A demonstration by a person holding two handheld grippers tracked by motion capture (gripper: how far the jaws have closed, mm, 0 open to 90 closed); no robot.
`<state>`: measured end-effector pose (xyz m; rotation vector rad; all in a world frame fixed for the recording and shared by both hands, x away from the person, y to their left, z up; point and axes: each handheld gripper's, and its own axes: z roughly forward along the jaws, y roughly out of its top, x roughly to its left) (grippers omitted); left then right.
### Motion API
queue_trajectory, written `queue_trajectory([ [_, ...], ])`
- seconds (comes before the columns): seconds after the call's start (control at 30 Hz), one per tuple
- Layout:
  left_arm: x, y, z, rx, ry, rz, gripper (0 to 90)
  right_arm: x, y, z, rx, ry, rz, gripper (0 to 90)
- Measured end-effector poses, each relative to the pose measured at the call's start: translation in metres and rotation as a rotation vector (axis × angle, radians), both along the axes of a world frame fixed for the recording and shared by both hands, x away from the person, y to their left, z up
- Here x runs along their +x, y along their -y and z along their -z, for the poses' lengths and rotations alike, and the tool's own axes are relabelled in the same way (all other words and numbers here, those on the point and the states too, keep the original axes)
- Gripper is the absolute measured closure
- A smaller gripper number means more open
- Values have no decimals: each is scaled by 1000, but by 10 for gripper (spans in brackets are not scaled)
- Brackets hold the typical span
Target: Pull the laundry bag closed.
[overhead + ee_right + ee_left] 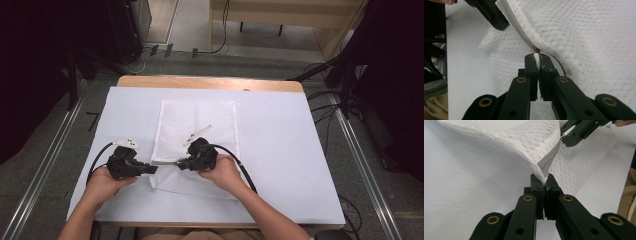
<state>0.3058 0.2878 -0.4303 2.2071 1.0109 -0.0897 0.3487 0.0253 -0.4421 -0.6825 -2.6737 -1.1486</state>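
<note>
A white mesh bag (197, 125) lies on the white table cover, its near edge lifted. A grey zipper (548, 161) runs along that edge. My left gripper (151, 169) is shut on the bag's corner at the zipper's end (545, 180). My right gripper (180, 162) is shut on the white pull tab (537, 59) just below the metal slider (535, 50). The grippers face each other, a short stretch of closed zipper (520, 31) taut between them. In the right gripper view the left gripper (499, 21) holds the far end.
A white cover (280, 150) spreads over the wooden table (210, 82). Cables (235, 160) trail from both grippers toward the person. Metal rails (45, 160) run along the floor on both sides, and dark equipment stands at the left and right.
</note>
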Motion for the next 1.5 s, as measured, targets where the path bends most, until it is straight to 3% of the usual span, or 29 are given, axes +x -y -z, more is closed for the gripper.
queue_trajectory([
  [0.23, 0, -2, 0, -13, -3, -2, 890, 1, 13, 0, -2, -2, 8, 882],
  [0.27, -1, -3, 0, -31, -6, 5, 891, 0, 16, 0, 10, -1, 10, 882],
  [0.33, -1, -3, 0, -30, -5, 8, 891, 0, 18, 1, 29, -2, 14, 882],
  [0.67, 0, -2, 2, -18, -20, 19, 891, 0, 19, 3, 4, 5, 9, 882],
  [0.8, -1, -2, 2, -12, -17, 18, 891, 4, 25, 7, 3, -15, 21, 882],
  [1.5, -2, -3, 2, -4, -10, 17, 890, 1, 52, 6, -26, -18, 43, 882],
])
